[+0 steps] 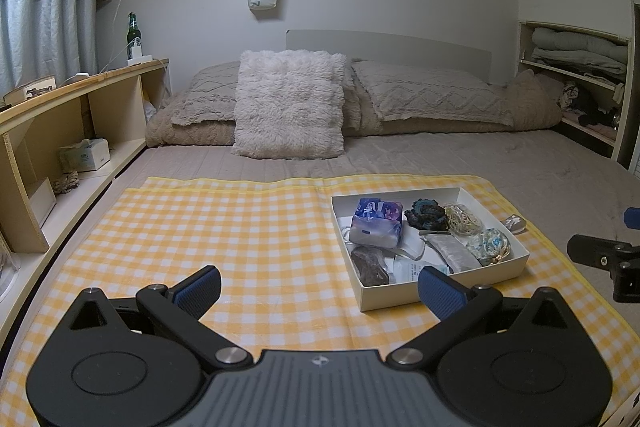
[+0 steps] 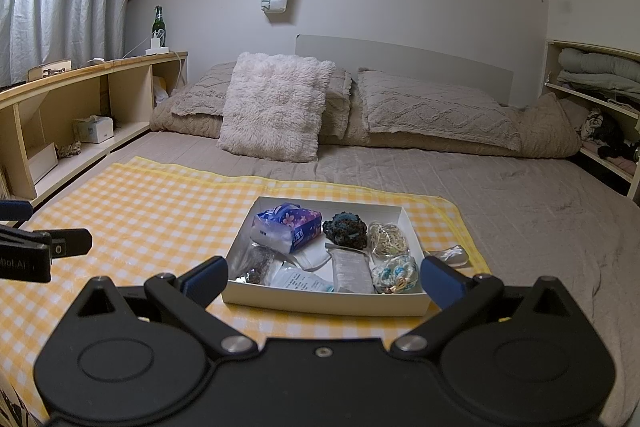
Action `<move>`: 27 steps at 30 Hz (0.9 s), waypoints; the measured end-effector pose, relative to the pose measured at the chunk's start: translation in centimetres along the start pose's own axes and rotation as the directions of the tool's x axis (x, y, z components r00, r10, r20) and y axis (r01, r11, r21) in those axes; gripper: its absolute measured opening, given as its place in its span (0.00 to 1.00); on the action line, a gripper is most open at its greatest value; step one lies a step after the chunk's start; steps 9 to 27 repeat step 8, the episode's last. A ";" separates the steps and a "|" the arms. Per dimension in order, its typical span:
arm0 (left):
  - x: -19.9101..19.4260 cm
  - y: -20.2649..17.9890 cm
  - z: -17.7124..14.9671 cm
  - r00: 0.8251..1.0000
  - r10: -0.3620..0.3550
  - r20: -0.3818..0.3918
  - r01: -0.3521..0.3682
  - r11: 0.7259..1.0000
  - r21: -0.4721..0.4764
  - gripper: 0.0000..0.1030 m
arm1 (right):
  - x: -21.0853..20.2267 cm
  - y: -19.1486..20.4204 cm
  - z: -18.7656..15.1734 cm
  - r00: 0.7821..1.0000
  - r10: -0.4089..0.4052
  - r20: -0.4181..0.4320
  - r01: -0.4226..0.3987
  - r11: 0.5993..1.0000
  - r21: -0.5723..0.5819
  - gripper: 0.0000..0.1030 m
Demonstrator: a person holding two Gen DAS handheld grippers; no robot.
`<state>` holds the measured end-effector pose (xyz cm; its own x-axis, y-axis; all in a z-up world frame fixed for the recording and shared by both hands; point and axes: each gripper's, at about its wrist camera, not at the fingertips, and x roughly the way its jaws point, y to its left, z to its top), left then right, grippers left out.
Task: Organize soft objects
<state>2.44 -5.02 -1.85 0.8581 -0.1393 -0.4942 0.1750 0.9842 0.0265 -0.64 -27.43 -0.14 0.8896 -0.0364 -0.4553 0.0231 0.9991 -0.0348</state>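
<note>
Yellow-checked cloth (image 2: 152,203) is lying on the bed (image 2: 520,211), carrying a white box (image 2: 320,301) of soft things.

Both tools are hovering spread wide and gripping nothing: the left tool (image 1: 318,287) is sitting over bare cloth left of the box, the right tool (image 2: 320,279) is framing the box's near wall. Inside the box are lying a purple tissue pack (image 2: 290,227), a dark knitted scrunchie (image 2: 346,231), a bundle of rubber bands (image 2: 388,239) and other small packets. A clear packet (image 2: 450,254) is resting on the cloth just beside the box's right wall.
</note>
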 end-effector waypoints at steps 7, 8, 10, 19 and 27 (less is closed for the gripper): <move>0.0 0.7 0.1 1.000 0.004 0.000 -0.004 1.000 -0.010 1.00 | 0.0 0.0 0.0 1.000 0.000 0.000 0.000 1.000 -0.001 1.00; 0.0 0.8 0.1 1.000 0.004 0.000 -0.004 1.000 -0.010 1.00 | 0.0 0.0 0.0 1.000 0.000 0.000 0.000 1.000 -0.001 1.00; 0.0 0.8 0.1 1.000 0.004 0.000 -0.004 1.000 -0.010 1.00 | 0.0 0.0 0.0 1.000 0.000 0.000 0.000 1.000 -0.001 1.00; 0.0 0.8 0.1 1.000 0.004 0.000 -0.004 1.000 -0.010 1.00 | 0.0 0.0 0.0 1.000 0.000 0.000 0.000 1.000 -0.001 1.00; 0.0 0.8 0.1 1.000 0.004 0.000 -0.004 1.000 -0.010 1.00 | 0.0 0.0 0.0 1.000 0.000 0.000 0.000 1.000 -0.001 1.00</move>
